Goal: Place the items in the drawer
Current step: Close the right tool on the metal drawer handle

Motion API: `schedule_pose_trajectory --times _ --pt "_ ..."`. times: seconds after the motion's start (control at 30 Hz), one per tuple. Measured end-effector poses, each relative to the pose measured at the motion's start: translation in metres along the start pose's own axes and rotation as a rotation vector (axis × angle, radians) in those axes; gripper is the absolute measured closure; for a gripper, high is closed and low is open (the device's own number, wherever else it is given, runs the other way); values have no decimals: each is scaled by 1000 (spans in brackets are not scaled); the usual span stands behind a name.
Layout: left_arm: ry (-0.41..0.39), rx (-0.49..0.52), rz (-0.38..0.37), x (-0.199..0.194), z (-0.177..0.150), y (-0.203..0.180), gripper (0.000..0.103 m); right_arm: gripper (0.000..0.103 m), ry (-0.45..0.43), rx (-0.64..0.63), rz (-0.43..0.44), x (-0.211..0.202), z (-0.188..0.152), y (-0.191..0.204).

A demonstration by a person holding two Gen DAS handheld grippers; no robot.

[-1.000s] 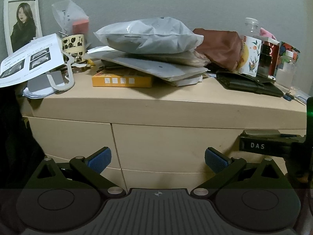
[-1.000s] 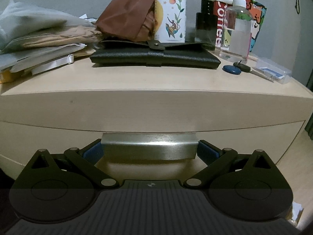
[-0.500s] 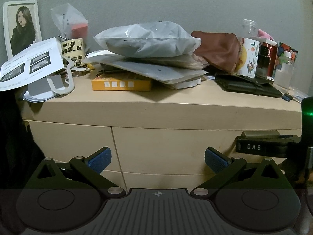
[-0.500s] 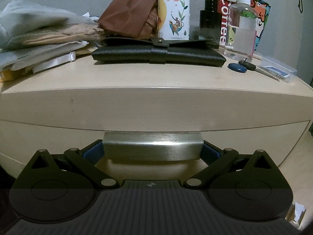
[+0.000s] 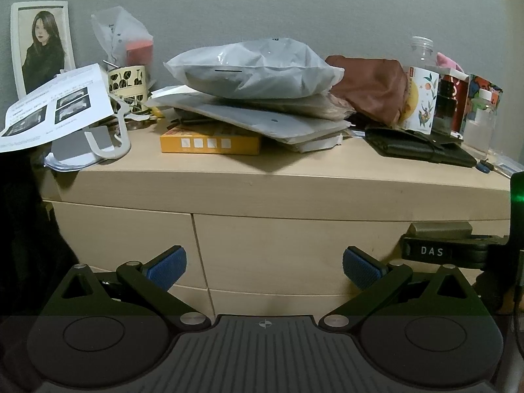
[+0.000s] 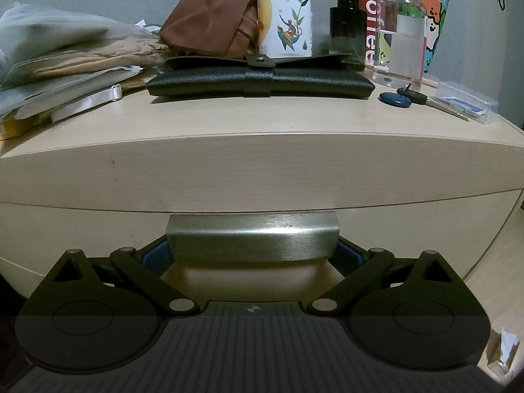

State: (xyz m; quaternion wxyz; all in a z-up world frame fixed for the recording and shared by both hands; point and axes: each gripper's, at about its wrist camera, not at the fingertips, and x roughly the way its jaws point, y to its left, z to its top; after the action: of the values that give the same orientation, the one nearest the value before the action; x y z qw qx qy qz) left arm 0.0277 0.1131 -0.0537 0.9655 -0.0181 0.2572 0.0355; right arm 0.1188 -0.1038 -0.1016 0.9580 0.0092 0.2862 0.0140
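Observation:
A brushed metal drawer handle sticks out from the top right drawer front of a pale wood dresser. My right gripper is shut on this handle, a blue pad pressed against each end. In the left wrist view the same gripper reaches in from the right under the handle. My left gripper is open and holds nothing, level with the drawer fronts and back from them. On top lie a black wallet, a brown pouch, stacked grey mailer bags and a yellow box.
Behind the wallet stand a printed can, a dark bottle and a clear bottle. Keys and a clear plastic case lie at the right end. At the left are papers, a patterned cup and a framed photo.
My right gripper's fingers have drawn in against the ends of the handle. Both views have shifted slightly; the left gripper stays open.

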Motion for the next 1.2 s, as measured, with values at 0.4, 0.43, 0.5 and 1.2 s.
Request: schedule_pose_trajectory --times 0.4,0.43,0.5,1.2 --pt "-4 -1 0 0 0 0 0 3 -7 -39 -24 -2 1 6" --pt "-3 0 0 0 0 0 0 3 -12 -50 -31 -2 1 8" --pt "-4 3 0 0 0 0 0 3 -19 -54 -35 -3 0 8" --pt "-13 -33 4 2 3 8 0 5 -40 -48 -31 -6 -3 7"
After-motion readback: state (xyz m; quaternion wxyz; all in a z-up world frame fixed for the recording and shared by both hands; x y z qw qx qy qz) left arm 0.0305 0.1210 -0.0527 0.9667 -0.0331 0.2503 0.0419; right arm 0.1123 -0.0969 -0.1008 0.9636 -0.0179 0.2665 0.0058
